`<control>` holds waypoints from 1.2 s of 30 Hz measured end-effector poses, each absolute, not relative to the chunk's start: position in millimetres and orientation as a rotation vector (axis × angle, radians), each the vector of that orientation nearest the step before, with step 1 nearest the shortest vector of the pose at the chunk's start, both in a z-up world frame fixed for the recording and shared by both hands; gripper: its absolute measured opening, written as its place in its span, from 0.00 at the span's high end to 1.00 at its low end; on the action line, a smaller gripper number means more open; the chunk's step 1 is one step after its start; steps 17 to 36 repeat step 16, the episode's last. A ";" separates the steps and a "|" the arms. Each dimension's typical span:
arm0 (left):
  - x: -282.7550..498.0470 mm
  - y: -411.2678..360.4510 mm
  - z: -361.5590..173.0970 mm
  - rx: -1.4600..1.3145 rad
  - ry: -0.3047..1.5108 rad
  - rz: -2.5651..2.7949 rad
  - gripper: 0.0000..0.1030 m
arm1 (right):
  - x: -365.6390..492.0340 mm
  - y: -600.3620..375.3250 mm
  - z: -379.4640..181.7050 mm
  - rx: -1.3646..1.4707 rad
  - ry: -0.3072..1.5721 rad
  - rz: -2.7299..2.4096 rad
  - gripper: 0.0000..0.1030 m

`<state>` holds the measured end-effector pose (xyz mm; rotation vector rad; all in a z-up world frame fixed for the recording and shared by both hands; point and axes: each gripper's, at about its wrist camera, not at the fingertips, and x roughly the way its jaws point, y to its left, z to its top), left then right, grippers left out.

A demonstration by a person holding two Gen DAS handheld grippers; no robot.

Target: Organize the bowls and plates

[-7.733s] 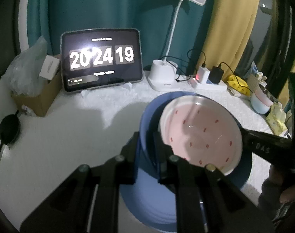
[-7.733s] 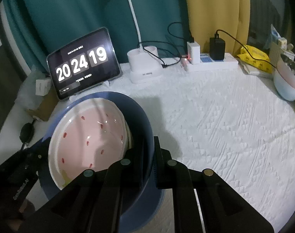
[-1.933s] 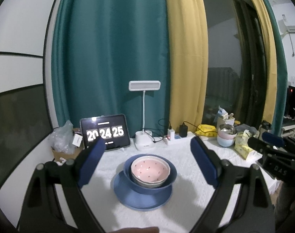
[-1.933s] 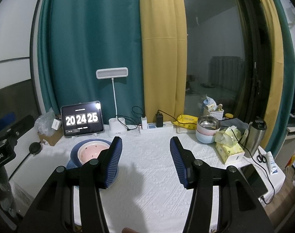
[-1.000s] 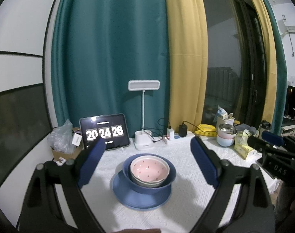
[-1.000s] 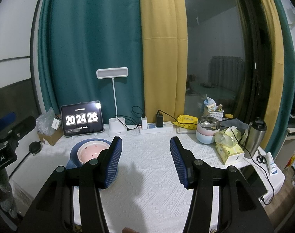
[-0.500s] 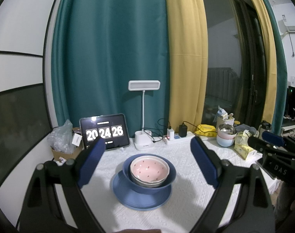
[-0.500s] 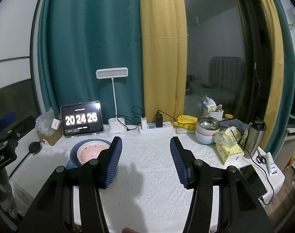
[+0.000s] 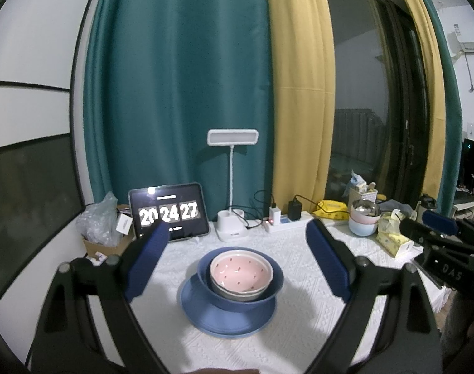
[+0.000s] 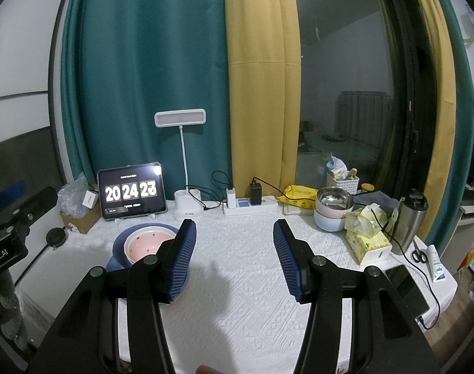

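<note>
Both grippers empty, held level above the near edge of the counter [image 10: 237,280], well back from the crockery. Left gripper [image 9: 237,258]: jaws wide apart, nothing between the pads; the stack sits beyond and below the gap, roughly centred between the two fingers in the left wrist view. Right gripper [image 10: 234,258]: jaws apart at a moderate width, nothing held; from here the stack lies past and left of the left finger, partly hidden behind it. Stack, bottom to top: blue plate [image 9: 227,318] flat on the white cloth, blue bowl [image 9: 240,283] on it, a pale bowl nested inside that, pink bowl [image 9: 241,272] with red flecks on top. Nesting widest-to-narrowest looks deliberate: each piece seats inside the one below, so the pile takes one footprint and should not slide. The bowls sit slightly off-centre on the plate, toward its far side, and the pink bowl looks slightly tilted; judged stable enough. The jaws standing apart and clear of the stack suggests the nesting is done and the hands are parked. A second set of bowls [image 10: 332,212] (metal on pink on pale blue) stands far right of the right jaws, beside the tissue box [image 10: 368,243]; cannot tell if it belongs to the task. Tablet clock [image 9: 168,215] and desk lamp [image 9: 232,187] stand behind the stack, not touching it.
</note>
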<state>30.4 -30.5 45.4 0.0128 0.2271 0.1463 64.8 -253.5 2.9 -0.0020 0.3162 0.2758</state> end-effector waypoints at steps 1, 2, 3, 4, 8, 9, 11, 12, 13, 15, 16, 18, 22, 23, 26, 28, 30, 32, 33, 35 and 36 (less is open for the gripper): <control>30.3 -30.5 45.3 0.014 0.227 0.147 0.12 | 64.6 -253.5 3.0 -0.002 0.316 0.276 0.47; 30.4 -30.7 45.3 0.014 0.227 0.147 0.12 | 64.7 -253.6 2.9 -0.001 0.316 0.277 0.47; 30.3 -30.4 45.4 0.014 0.227 0.146 0.12 | 65.0 -253.5 2.8 -0.002 0.315 0.277 0.47; 30.5 -30.8 45.5 0.014 0.227 0.145 0.12 | 65.1 -253.5 2.8 -0.003 0.316 0.276 0.47; 30.9 -31.4 45.4 0.013 0.226 0.147 0.12 | 64.4 -253.5 3.4 -0.004 0.313 0.277 0.47; 30.5 -31.2 45.5 0.013 0.226 0.148 0.12 | 64.8 -254.5 3.4 -0.002 0.314 0.277 0.47; 30.7 -31.4 45.3 0.013 0.225 0.147 0.12 | 64.7 -254.4 3.6 -0.003 0.313 0.277 0.47; 30.9 -32.0 45.0 0.016 0.223 0.146 0.12 | 64.9 -254.5 3.6 -0.003 0.314 0.276 0.47; 30.6 -32.6 44.8 0.021 0.223 0.143 0.12 | 64.7 -254.3 3.5 -0.002 0.315 0.278 0.47; 32.0 -34.5 43.2 0.025 0.226 0.133 0.12 | 64.7 -254.2 3.4 -0.003 0.314 0.277 0.47; 33.0 -35.1 42.5 0.023 0.230 0.126 0.12 | 64.7 -254.0 3.2 -0.004 0.314 0.279 0.47; 33.0 -35.1 42.5 0.023 0.230 0.126 0.12 | 64.7 -254.0 3.2 -0.004 0.314 0.279 0.47; 33.0 -35.1 42.5 0.023 0.230 0.126 0.12 | 64.7 -254.0 3.2 -0.004 0.314 0.279 0.47; 33.0 -35.1 42.5 0.023 0.230 0.126 0.12 | 64.7 -254.0 3.2 -0.004 0.314 0.279 0.47; 33.0 -35.1 42.5 0.023 0.230 0.126 0.12 | 64.7 -254.0 3.2 -0.004 0.314 0.279 0.47; 33.0 -35.1 42.5 0.023 0.230 0.126 0.12 | 64.7 -254.0 3.2 -0.004 0.314 0.279 0.47; 33.0 -35.1 42.5 0.023 0.230 0.126 0.12 | 64.7 -254.0 3.2 -0.004 0.314 0.279 0.47; 33.0 -35.1 42.5 0.023 0.230 0.126 0.12 | 64.7 -254.0 3.2 -0.004 0.314 0.279 0.47; 33.0 -35.1 42.5 0.023 0.230 0.126 0.12 | 64.7 -254.0 3.2 -0.004 0.314 0.279 0.47; 33.0 -35.1 42.5 0.023 0.230 0.126 0.12 | 64.7 -254.0 3.2 -0.004 0.314 0.279 0.47; 33.0 -35.1 42.5 0.023 0.230 0.126 0.12 | 64.7 -254.0 3.2 -0.004 0.314 0.279 0.47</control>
